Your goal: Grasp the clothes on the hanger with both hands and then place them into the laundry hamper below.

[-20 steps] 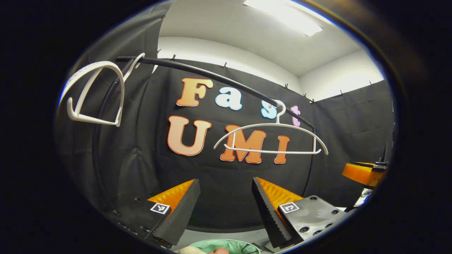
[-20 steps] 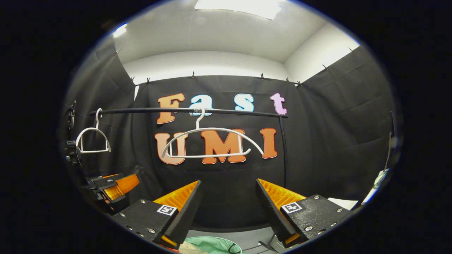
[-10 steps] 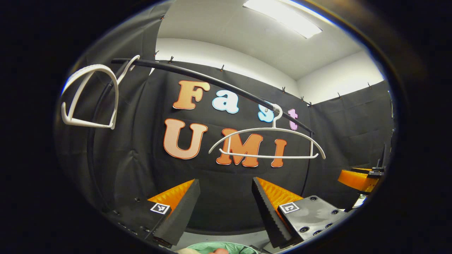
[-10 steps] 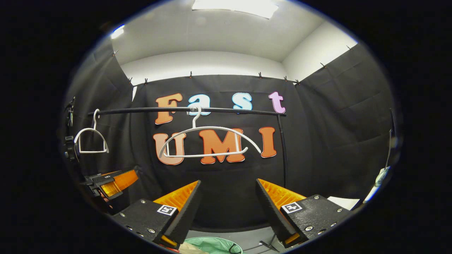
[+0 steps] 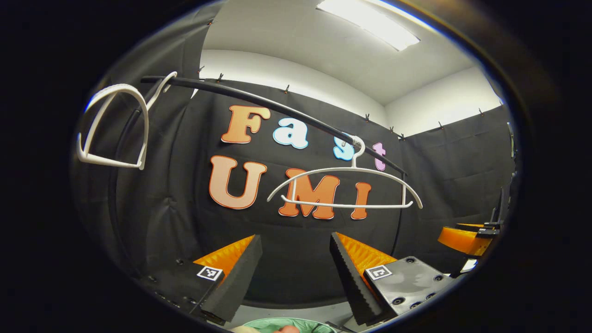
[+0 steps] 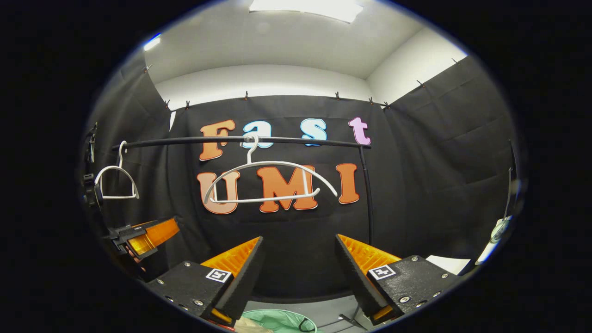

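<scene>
We hold both tongs spread wide, gripping nothing: the left tongs (image 5: 296,273) and right tongs (image 6: 298,275) hang above the round pale-green laundry hamper (image 6: 277,320), where pale clothes (image 6: 247,325) lie at its rim. Beyond the hamper, a bare white plastic hanger (image 6: 263,182) hangs from the black metal rail (image 6: 240,140), a second white hanger (image 5: 115,127) near the rail's end.

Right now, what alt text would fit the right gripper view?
The right claw hangs open toward two bare white plastic hangers on a black metal rail. A pale green laundry hamper sits below; the left claw shows at left.
</scene>
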The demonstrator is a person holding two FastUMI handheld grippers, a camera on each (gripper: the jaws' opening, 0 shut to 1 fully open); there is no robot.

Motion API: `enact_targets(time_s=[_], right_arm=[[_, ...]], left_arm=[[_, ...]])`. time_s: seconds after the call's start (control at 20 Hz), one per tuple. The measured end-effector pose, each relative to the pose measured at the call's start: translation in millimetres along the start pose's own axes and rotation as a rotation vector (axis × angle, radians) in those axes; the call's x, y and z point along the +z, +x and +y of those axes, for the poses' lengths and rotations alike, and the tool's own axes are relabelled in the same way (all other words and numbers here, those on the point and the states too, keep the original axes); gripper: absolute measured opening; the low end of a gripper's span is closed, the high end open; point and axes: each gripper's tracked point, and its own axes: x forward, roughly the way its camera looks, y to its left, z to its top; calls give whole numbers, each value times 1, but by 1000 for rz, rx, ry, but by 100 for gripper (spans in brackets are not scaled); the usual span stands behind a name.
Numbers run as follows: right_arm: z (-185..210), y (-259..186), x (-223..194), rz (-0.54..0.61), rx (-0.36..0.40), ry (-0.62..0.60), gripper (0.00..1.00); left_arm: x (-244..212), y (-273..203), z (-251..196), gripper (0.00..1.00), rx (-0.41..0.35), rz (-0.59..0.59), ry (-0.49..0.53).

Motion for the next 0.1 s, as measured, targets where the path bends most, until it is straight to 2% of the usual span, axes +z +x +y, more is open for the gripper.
enact_targets(time_s=[0.1], right_arm=[[2, 0, 1, -1, 4, -1, 92]], left_arm=[[0, -1, 3, 96, 7, 2, 0]])
